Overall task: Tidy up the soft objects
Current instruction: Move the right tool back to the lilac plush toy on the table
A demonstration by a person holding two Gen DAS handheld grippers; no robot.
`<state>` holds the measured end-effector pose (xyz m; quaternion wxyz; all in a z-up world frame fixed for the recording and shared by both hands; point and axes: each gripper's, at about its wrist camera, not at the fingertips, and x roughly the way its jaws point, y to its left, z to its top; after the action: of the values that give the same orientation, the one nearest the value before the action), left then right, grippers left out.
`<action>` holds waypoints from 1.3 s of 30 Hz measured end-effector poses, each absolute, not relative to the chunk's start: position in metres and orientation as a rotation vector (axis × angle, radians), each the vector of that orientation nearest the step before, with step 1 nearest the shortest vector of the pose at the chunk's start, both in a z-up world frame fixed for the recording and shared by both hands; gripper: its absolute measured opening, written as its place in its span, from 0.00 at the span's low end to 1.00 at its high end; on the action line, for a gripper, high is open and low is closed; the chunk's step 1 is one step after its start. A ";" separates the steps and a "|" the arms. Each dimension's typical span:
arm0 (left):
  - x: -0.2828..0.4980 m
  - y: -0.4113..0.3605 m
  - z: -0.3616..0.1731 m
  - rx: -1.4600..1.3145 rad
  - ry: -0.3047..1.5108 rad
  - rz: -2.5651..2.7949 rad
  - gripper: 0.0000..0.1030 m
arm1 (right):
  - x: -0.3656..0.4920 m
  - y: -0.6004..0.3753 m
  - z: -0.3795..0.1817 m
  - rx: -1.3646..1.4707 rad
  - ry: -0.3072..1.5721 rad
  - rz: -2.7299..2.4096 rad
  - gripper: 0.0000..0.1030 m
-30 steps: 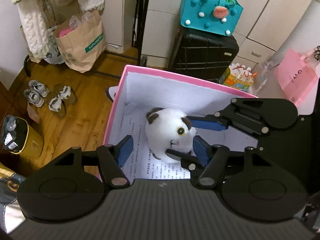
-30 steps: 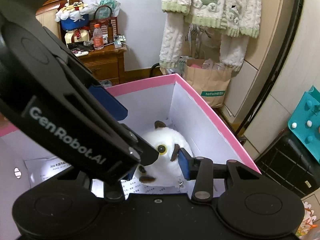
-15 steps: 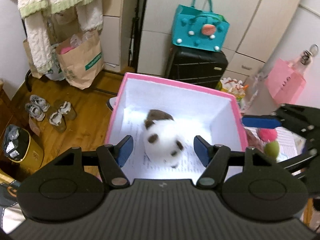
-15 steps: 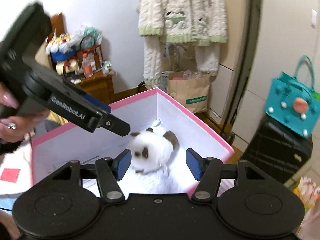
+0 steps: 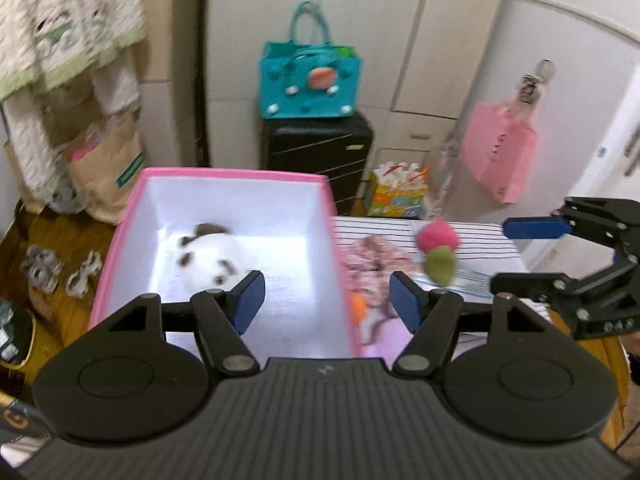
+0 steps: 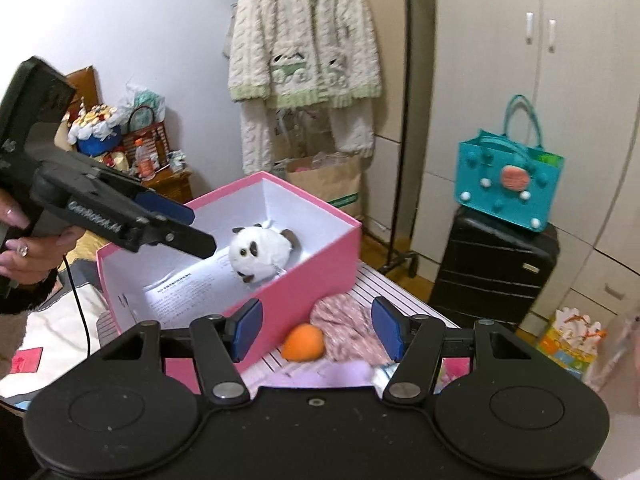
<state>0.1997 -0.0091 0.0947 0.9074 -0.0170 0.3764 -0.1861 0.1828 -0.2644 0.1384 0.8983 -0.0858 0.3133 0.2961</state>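
You have the white-and-brown plush toy (image 6: pixel 262 251) inside the pink cardboard box (image 6: pixel 316 264); just right of the box, the orange soft ball (image 6: pixel 303 342) touches the pink floral cloth (image 6: pixel 346 330) on the striped tabletop (image 6: pixel 394 286).

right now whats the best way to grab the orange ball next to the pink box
Take the orange ball across its widest middle, coming from above with the open right gripper. It is round, so no side is better, but the pink box wall stands close on one side and the pink floral cloth lies against the other.

White plush toy (image 6: pixel 259 254) lies inside pink box (image 6: pixel 316 258); orange ball (image 6: pixel 303 342) beside it, outside
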 end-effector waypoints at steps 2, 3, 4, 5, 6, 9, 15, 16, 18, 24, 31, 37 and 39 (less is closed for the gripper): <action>0.188 -0.026 0.097 -0.018 0.752 -0.403 0.67 | 0.176 -0.275 0.137 -0.174 0.644 0.599 0.64; 0.182 -0.034 0.097 -0.010 0.741 -0.411 0.67 | 0.172 -0.280 0.137 -0.173 0.643 0.593 0.64; 0.175 -0.043 0.097 -0.004 0.731 -0.417 0.67 | 0.170 -0.285 0.136 -0.172 0.643 0.584 0.64; 0.168 -0.051 0.096 -0.002 0.718 -0.430 0.67 | 0.168 -0.289 0.136 -0.169 0.642 0.577 0.64; 0.161 -0.058 0.095 -0.002 0.705 -0.441 0.68 | 0.165 -0.294 0.135 -0.164 0.640 0.574 0.64; 0.141 -0.077 0.091 -0.005 0.679 -0.476 0.68 | 0.163 -0.305 0.130 -0.145 0.642 0.562 0.65; 0.125 -0.109 0.070 0.036 0.671 -0.429 0.73 | 0.168 -0.321 0.119 -0.101 0.664 0.558 0.67; 0.127 -0.113 0.065 0.051 0.682 -0.432 0.74 | 0.172 -0.321 0.115 -0.099 0.680 0.553 0.67; 0.130 -0.122 0.054 0.072 0.706 -0.412 0.74 | 0.179 -0.322 0.104 -0.090 0.708 0.555 0.67; 0.139 -0.135 0.027 0.018 0.763 -0.363 0.74 | 0.200 -0.323 0.075 -0.019 0.758 0.609 0.67; 0.143 -0.137 0.007 -0.103 0.749 -0.283 0.74 | 0.230 -0.314 0.050 0.038 0.837 0.631 0.67; 0.140 -0.136 -0.029 -0.260 0.712 -0.126 0.74 | 0.238 -0.297 0.037 -0.005 0.853 0.690 0.67; 0.144 -0.134 -0.038 -0.295 0.741 -0.113 0.74 | 0.238 -0.290 0.033 -0.036 0.848 0.702 0.67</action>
<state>0.1441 -0.1336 -0.0383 0.9200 -0.1437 0.3605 -0.0550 0.2381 -0.2897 0.0327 0.8521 -0.0171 0.4028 0.3337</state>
